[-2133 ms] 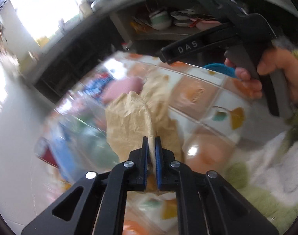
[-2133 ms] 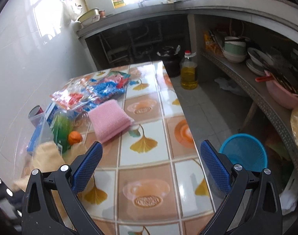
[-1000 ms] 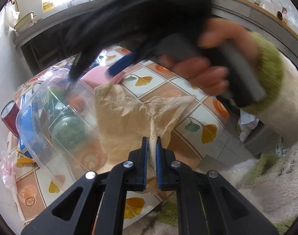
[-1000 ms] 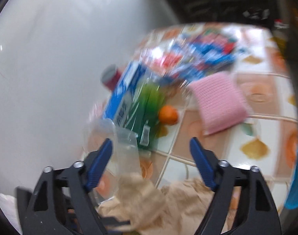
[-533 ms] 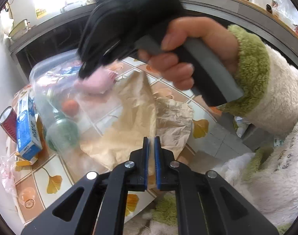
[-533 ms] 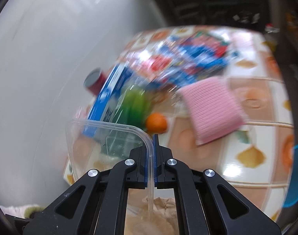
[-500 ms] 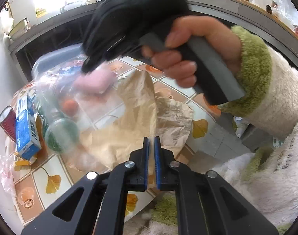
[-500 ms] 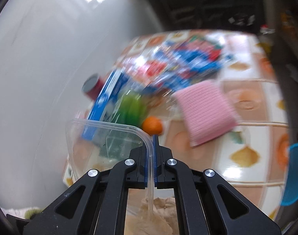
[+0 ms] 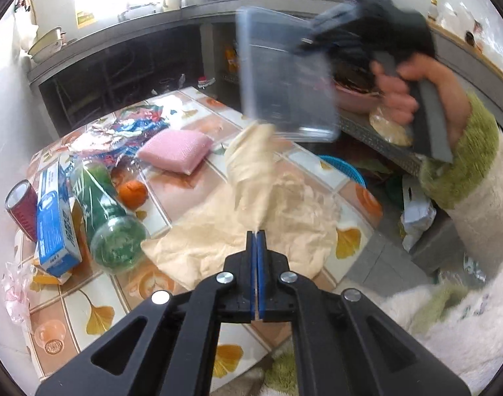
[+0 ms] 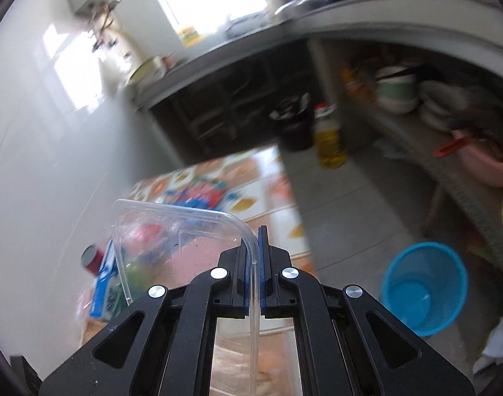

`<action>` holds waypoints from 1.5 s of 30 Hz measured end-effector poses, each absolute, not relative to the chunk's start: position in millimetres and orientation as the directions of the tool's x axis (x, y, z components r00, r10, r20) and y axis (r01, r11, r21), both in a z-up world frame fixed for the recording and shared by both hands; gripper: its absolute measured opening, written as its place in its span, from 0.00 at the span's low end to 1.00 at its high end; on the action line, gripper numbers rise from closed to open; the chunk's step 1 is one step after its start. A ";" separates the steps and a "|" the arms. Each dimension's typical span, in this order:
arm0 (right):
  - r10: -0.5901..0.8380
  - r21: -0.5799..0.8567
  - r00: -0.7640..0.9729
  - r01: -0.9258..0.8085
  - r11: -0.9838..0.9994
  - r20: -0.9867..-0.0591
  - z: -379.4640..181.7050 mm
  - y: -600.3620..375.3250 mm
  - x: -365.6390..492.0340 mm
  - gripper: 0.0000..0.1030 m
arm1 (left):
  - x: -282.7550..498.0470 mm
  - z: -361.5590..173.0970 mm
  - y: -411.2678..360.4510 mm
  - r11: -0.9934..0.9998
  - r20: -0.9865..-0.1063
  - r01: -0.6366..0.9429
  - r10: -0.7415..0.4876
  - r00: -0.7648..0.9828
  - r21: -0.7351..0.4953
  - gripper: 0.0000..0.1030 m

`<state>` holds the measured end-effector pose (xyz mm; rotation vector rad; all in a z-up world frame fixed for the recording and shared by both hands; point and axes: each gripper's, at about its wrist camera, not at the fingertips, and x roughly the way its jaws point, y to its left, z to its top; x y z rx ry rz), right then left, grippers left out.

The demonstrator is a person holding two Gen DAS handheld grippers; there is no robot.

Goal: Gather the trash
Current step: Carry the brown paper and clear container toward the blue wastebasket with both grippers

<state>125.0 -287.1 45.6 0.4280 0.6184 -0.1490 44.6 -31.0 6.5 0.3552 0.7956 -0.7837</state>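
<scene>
Left tongs [image 9: 257, 241] pinch paper bag [image 9: 251, 217] | right tongs [image 10: 255, 247] clamp clear container [image 10: 182, 231] (lifted) | blue bin [image 10: 423, 290] nearby

Home kitchen: counter [image 9: 192, 16], stacked dishes [image 10: 400, 95].

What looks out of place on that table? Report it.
A green bottle lies on its side beside a blue box, an orange and a crumpled paper bag that the left gripper pinches. Nothing looks spilled.
</scene>
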 end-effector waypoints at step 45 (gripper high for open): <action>-0.089 0.414 0.715 0.497 0.762 -0.693 -29.0 -388.8 42.8 0.03 | 108.7 -65.4 -134.4 0.620 -0.888 0.784 -0.355 0.292 0.010 0.05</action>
